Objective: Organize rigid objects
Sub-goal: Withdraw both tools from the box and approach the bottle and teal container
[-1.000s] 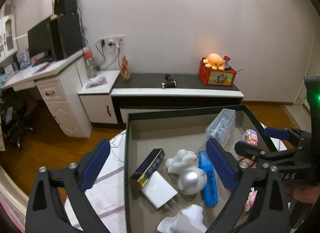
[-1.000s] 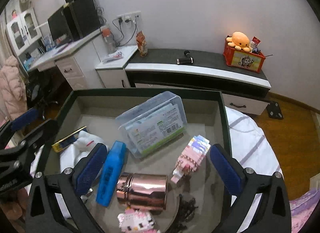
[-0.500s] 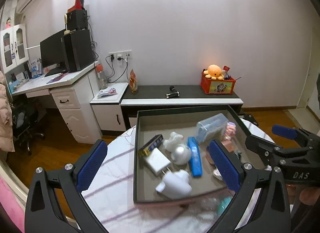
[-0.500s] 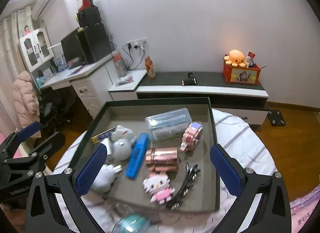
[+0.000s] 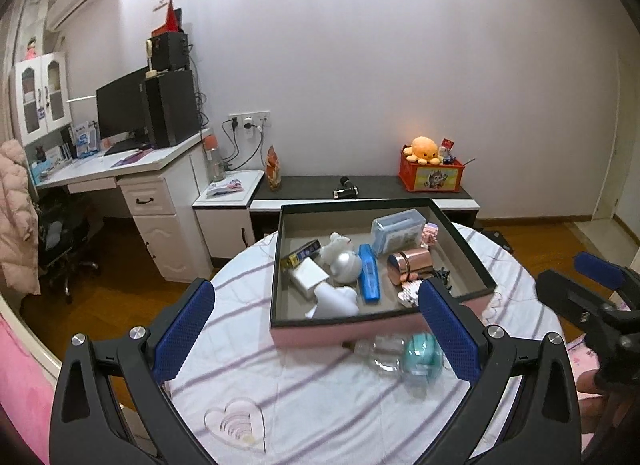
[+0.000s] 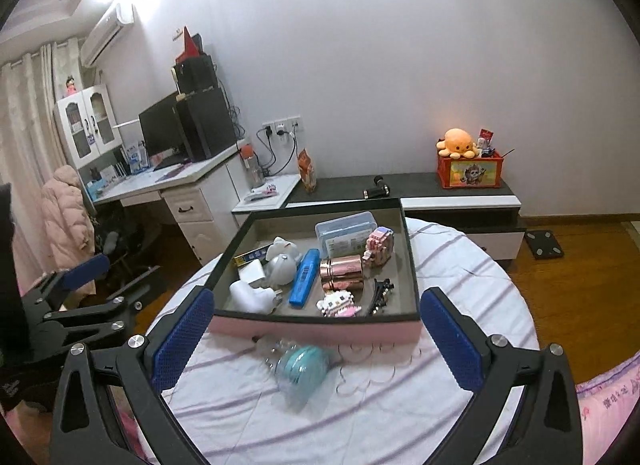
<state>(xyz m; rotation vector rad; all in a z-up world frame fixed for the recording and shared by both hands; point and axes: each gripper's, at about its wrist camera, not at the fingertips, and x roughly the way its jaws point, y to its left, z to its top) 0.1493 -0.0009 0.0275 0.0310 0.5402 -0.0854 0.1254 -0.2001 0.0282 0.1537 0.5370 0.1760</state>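
Box (image 6: 316, 329) of sorted items now sits farther ahead of both spread, empty tongs (image 5: 316, 329), withdrawn; filling looks finished.

My blue finger pads (image 5: 185, 335) look dimpled and matt. The copper canister (image 6: 341, 273) gleams like polished metal, the tablecloth (image 6: 460, 289) is soft striped cloth, the teal-capped bottle (image 6: 296, 369) clear glossy plastic, the floor (image 6: 580, 281) varnished wood.

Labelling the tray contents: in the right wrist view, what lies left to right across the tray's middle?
White charger → silver round toy → blue case → copper cylinder → pink brick figure.
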